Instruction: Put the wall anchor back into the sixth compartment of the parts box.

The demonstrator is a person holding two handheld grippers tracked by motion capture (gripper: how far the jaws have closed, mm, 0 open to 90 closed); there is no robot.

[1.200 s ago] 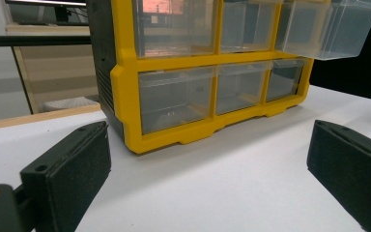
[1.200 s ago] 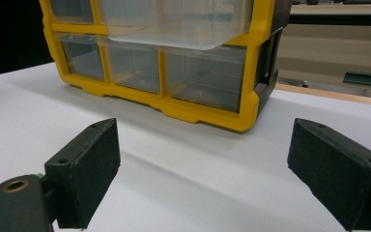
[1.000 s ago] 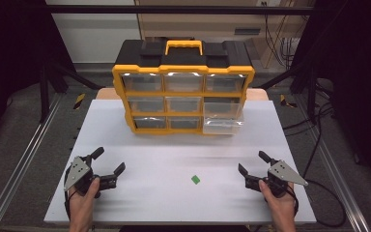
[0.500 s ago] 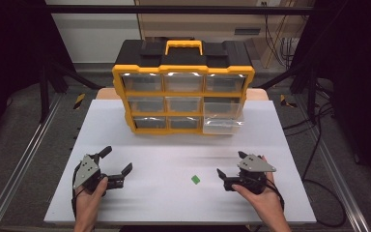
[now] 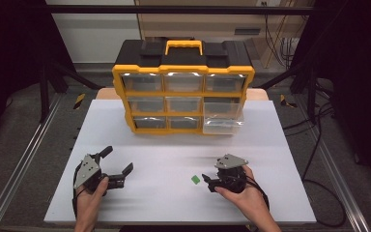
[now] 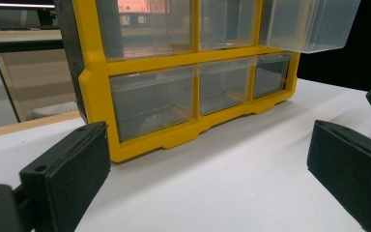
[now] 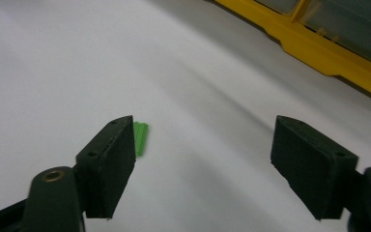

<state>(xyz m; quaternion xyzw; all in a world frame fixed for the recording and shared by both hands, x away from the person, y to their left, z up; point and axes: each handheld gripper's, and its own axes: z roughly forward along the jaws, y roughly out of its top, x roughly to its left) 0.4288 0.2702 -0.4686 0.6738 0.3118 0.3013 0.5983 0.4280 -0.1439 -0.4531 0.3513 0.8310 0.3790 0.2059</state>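
On the left we see our left gripper (image 5: 115,166) resting low over the white table (image 5: 174,145), held in our left hand (image 5: 92,193). Its jaws stand wide apart with nothing between them. In the left gripper view the two black pads (image 6: 65,174) frame bare table, and ahead of them stands the yellow drawer cabinet (image 6: 183,130), with its clear drawers. One drawer (image 5: 223,118), on the cabinet's right side in the high view, is pulled out and hangs over the table.

Moving right, a small green piece (image 5: 195,179) lies flat on the table, well apart from the left gripper and just beside the tips of our right gripper (image 5: 207,180). From the high view the piece sits just left of those tips, close to them; we cannot tell from there whether they touch it.

In the right gripper view the green piece (image 7: 140,137) lies on the table just beyond the pad (image 7: 107,162) at the left of that view, half hidden behind its top corner rather than in the middle of the gap. The right gripper's jaws have just been closing, yet they are open fairly wide, and between the pads we see only white table. Our right hand (image 5: 244,193) holds that gripper low, its jaws pointing left towards the piece, and the cabinet's yellow base (image 7: 328,58) runs across the far corner beyond it.
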